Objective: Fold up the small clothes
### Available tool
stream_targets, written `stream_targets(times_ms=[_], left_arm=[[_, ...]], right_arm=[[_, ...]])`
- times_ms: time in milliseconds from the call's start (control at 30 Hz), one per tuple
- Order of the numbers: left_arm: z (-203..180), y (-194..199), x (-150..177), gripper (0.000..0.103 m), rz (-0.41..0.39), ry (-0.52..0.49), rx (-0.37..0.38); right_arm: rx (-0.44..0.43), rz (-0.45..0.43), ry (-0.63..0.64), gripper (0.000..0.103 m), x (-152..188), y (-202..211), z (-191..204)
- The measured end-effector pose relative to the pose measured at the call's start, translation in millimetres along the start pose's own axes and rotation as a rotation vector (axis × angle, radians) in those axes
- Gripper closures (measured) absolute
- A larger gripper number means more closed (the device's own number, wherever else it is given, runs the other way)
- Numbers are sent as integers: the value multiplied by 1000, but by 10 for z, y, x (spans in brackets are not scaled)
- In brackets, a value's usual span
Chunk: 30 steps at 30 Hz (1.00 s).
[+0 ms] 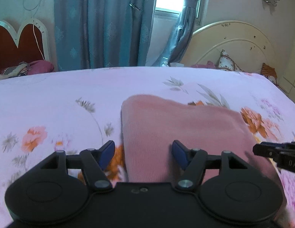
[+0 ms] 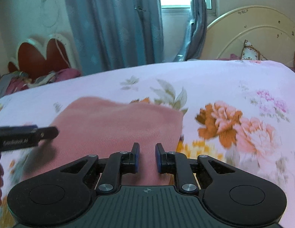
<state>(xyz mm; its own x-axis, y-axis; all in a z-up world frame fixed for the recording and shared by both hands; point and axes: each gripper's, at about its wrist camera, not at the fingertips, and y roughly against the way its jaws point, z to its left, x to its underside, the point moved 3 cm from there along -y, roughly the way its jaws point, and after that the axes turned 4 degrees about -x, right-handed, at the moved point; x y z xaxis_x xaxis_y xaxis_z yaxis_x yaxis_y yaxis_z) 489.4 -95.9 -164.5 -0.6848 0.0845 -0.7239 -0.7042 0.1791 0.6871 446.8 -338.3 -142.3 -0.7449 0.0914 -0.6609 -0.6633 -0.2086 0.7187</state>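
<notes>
A folded pink ribbed garment [image 1: 176, 117] [image 2: 113, 121] lies flat on the floral bed sheet [image 1: 52, 98] [image 2: 223, 79]. My left gripper [image 1: 143, 146] hovers over its near left part with the jaws wide apart. One blue pad is over the sheet, the other over the cloth, and nothing is between them. My right gripper [image 2: 147, 146] is over the garment's near right part. Its pads stand a narrow gap apart and pinch no cloth. Each gripper's tip shows in the other's view: the right gripper [image 1: 261, 149] and the left gripper [image 2: 50, 131].
A cream headboard [image 1: 233, 43] with patterned cushions [image 1: 228, 61] stands at the far right. Blue curtains [image 1: 101, 28] and a window are behind the bed. A red heart-shaped headboard [image 1: 16, 49] with piled clothes is at the far left. The sheet drops off at the right edge.
</notes>
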Motion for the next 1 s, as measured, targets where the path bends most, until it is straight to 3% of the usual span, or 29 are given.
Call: stream_targets(times_ms=[100, 200, 467, 600, 767, 900, 967, 1000], left_arm=[[-24, -5, 138, 36, 18, -20, -3], [-5, 30, 156, 37, 35, 2, -3], [28, 386, 387, 32, 53, 27, 57], [15, 284, 630, 30, 127, 29, 72], [10, 263, 737, 28, 139, 18, 78], [110, 333, 648, 27, 154, 82, 111], [158, 354, 543, 17, 129, 121, 118], [180, 339, 474, 14, 115, 138, 120]], right_arm=[[66, 42, 35, 86, 197, -49, -17], [67, 41, 5, 86, 241, -2, -85], [16, 51, 26, 86, 529, 490, -8], [31, 96, 2, 86, 784, 443, -113], [1, 114, -41, 85, 796, 471, -175], [-51, 124, -70, 82, 720, 574, -219], [-54, 85, -99, 45, 608, 627, -264], [-52, 52, -104, 16, 546, 643, -279]])
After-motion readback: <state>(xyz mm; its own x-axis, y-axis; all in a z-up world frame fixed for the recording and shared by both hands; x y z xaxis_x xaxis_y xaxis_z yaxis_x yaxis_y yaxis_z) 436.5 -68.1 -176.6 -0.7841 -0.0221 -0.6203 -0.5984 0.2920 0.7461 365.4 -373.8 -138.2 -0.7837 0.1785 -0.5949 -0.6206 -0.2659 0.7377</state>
